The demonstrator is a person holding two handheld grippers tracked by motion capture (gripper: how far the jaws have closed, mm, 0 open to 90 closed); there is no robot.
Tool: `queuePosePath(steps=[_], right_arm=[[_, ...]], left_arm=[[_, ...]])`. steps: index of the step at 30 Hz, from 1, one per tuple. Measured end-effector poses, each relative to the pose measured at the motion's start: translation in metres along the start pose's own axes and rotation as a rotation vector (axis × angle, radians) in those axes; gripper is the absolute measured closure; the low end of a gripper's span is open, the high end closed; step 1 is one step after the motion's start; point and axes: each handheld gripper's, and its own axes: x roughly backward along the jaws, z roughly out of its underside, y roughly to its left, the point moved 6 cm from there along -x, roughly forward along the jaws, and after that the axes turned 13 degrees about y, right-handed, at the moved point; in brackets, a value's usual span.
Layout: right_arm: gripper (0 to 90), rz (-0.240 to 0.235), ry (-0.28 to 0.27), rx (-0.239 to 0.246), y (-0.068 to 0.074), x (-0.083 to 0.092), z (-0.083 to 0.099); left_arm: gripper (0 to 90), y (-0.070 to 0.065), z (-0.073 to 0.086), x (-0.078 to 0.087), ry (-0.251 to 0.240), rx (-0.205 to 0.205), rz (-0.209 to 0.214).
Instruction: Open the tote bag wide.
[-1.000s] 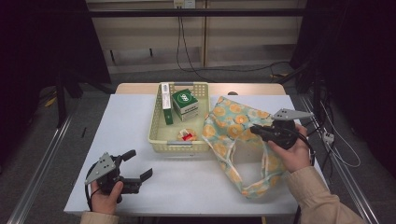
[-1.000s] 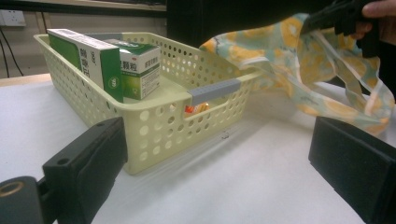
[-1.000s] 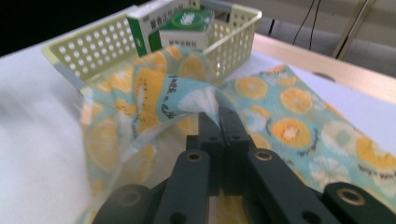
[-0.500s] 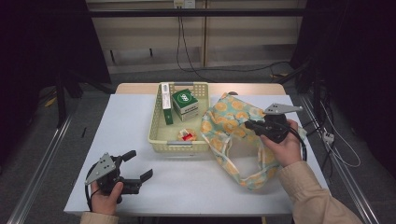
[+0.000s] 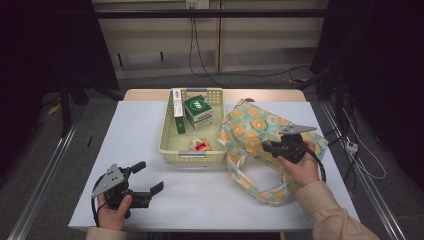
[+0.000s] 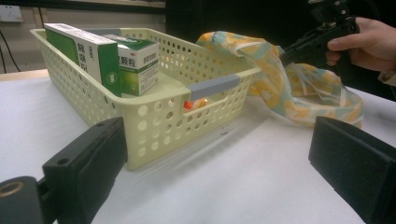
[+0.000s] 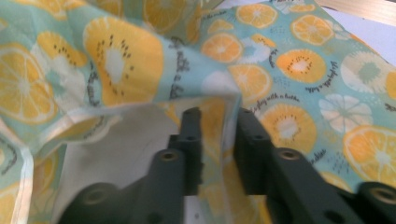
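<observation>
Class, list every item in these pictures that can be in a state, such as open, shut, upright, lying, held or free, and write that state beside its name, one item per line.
Orange-slice patterned cloth bag: slumped on the table, mouth open.
Pale yellow perforated plastic basket: upright, holding boxes.
Green-and-white cardboard box: standing in the basket.
Long green-and-white carton: on edge against the basket wall.
Left gripper: open, holding nothing.
Right gripper: jaws just opening, bag's rim between them.

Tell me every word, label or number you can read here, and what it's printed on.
"...颗粒": large green characters on the green-and-white box in the basket; the first characters are hidden.
Tall green-and-white box: Chinese print, too blurred to read.
Fruit-print bag: cursive script between the orange slices, roughly "...with a butter", not surely legible.
Small orange-red packet: unreadable.
</observation>
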Motion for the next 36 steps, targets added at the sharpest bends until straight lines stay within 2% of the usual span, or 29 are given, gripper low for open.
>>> queuePosePath(steps=[1,3,5,8,11,14,16,18,21,24,28,32,33,35,36], right_arm=[[62.8,0.018,-0.004,0.007,0.001,0.003,0.001],[53.6,0.017,-0.034,0.005,0.006,0.01,0.001],[45.3,0.027,-0.042,0.009,0.01,0.018,0.001],[39.8,0.051,-0.065,0.044,0.017,0.03,0.0],[34.1,0.055,-0.099,0.057,0.027,0.042,-0.003],[33.0,0.026,-0.125,0.082,0.042,0.049,-0.003],[30.2,0.003,-0.119,0.105,0.055,0.05,0.0],[29.7,-0.057,-0.088,0.126,0.07,0.046,0.006],[30.0,-0.119,-0.028,0.162,0.089,0.033,0.018],[30.3,-0.158,0.027,0.184,0.102,0.014,0.031],[36.2,-0.156,0.098,0.193,0.106,-0.011,0.046],[72.6,-0.141,0.151,0.21,0.104,-0.022,0.052],[85.2,-0.158,0.152,0.211,0.103,-0.023,0.052],[88.9,-0.196,0.121,0.183,0.103,-0.019,0.048],[89.0,-0.2,0.113,0.188,0.104,-0.016,0.044]], left_arm=[[4.7,-0.001,0.0,0.0,-0.003,-0.001,0.001],[4.7,-0.001,-0.001,-0.001,-0.002,-0.002,0.001],[4.7,-0.001,-0.001,-0.001,-0.001,-0.004,0.0],[4.7,-0.002,-0.002,-0.001,0.003,-0.015,0.002],[4.7,-0.003,-0.002,-0.001,0.001,-0.014,0.001],[4.7,-0.004,-0.003,0.0,-0.004,-0.013,0.001],[4.6,-0.005,-0.003,-0.001,0.0,-0.014,0.003],[4.6,-0.005,-0.003,-0.001,0.001,-0.02,0.004],[4.6,-0.007,-0.002,-0.002,0.007,-0.017,0.009],[4.6,-0.007,-0.003,-0.003,0.007,-0.024,0.01],[4.6,-0.006,-0.003,-0.002,0.006,-0.022,0.008],[4.6,-0.005,-0.001,-0.003,0.006,-0.015,0.009],[4.6,-0.005,-0.002,-0.003,0.005,-0.015,0.009],[4.6,-0.005,-0.001,-0.002,0.006,-0.016,0.009],[4.6,-0.005,-0.001,-0.003,0.005,-0.016,0.01]])
